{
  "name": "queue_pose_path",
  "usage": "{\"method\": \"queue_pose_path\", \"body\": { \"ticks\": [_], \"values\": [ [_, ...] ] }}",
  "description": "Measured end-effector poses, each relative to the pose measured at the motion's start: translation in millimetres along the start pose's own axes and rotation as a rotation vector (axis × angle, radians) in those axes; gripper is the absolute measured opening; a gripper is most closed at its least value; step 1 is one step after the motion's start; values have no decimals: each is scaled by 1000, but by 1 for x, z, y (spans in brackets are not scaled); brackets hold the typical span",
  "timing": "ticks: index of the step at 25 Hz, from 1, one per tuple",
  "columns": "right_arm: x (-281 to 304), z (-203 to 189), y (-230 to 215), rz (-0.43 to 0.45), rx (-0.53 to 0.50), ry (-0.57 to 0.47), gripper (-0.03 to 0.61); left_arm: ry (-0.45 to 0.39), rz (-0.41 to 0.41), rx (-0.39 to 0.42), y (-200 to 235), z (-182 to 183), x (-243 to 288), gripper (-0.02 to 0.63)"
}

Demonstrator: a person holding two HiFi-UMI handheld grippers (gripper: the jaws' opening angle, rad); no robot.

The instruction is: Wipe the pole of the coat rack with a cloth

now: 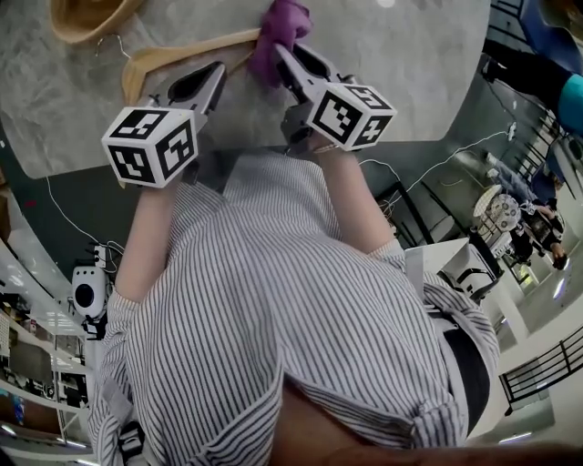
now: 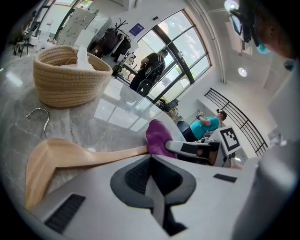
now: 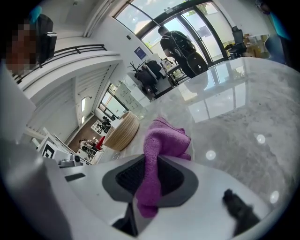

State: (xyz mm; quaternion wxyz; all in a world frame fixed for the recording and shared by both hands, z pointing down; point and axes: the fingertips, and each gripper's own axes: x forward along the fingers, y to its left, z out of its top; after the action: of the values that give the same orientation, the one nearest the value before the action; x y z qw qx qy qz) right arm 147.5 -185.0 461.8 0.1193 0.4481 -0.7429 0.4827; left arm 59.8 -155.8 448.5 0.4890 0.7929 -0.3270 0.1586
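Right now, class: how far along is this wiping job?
Done: the right gripper is shut on the purple cloth. In hand: the cloth meets one end of the wooden hanger on the table. Left: wiping along the hanger; the left gripper is shut, empty, beside it.

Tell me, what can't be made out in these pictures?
Basket: head view, top edge cuts it off.
Hanger: left gripper view, the cloth covers its far end.
Cloth's lower end: right gripper view, pinched inside the right gripper.
Person by the window: left gripper view, too small and dark for detail.
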Motion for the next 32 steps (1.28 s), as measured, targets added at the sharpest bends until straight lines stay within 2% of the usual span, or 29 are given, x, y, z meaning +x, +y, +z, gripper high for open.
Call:
{"method": "queue_pose_path", "body": {
  "ticks": [4, 8, 13, 32],
  "values": [
    [14, -5, -4, -1, 12, 10, 77, 5, -2, -23, 9, -4, 3, 11],
    [25, -9, -7, 1, 13, 25, 77, -33, -1, -42, 16, 1, 3, 11],
    [26, -11, -4, 0, 6, 32, 77, -39, 4, -61, 20, 1, -1, 11],
    [24, -2, 2, -17, -39, 16, 77, -79, 28, -87, 25, 2, -20, 11]
  ]
}}
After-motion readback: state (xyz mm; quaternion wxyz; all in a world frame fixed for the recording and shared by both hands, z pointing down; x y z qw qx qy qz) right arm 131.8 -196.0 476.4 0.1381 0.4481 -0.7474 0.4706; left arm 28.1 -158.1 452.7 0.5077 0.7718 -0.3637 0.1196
